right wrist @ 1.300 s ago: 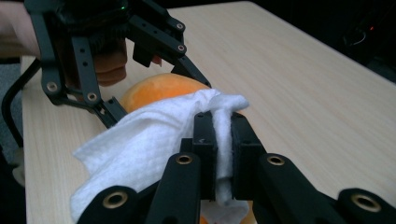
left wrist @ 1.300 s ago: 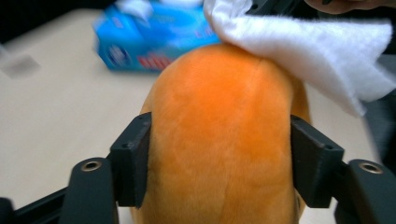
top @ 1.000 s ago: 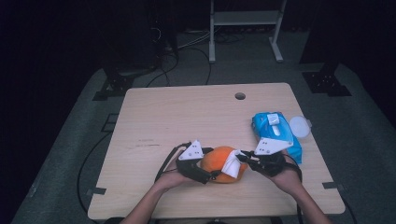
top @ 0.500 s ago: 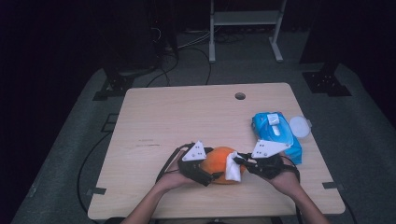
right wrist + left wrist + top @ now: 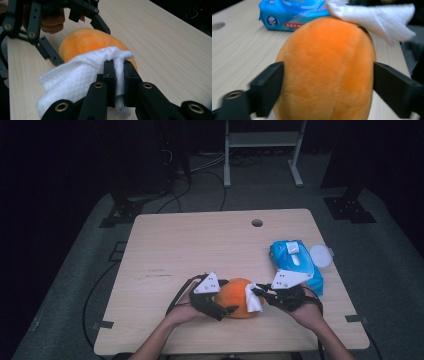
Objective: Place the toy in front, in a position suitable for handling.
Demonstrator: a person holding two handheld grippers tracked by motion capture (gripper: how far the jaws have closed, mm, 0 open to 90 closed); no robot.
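Note:
An orange plush ball (image 5: pixel 237 297) rests near the table's front edge. My left gripper (image 5: pixel 223 303) is shut on it, one jaw pressed against each side of the plush ball (image 5: pixel 325 70). My right gripper (image 5: pixel 257 293) is shut on a white wet wipe (image 5: pixel 253 297) and holds it against the ball's right side. In the right gripper view the wipe (image 5: pixel 82 75) is pinched between the two jaws (image 5: pixel 119 72) and drapes over the ball (image 5: pixel 85 42). The wipe (image 5: pixel 372 17) lies across the ball's top in the left gripper view.
A blue pack of wet wipes (image 5: pixel 295 262) lies at the table's right, with a white round lid (image 5: pixel 320 255) beside it. A cable hole (image 5: pixel 257 223) sits near the far edge of the wooden table (image 5: pixel 200 245). A metal stand (image 5: pixel 262 150) is behind.
The right gripper has slid the wipe a little leftward across the ball's right side. The left gripper keeps its hold on the ball.

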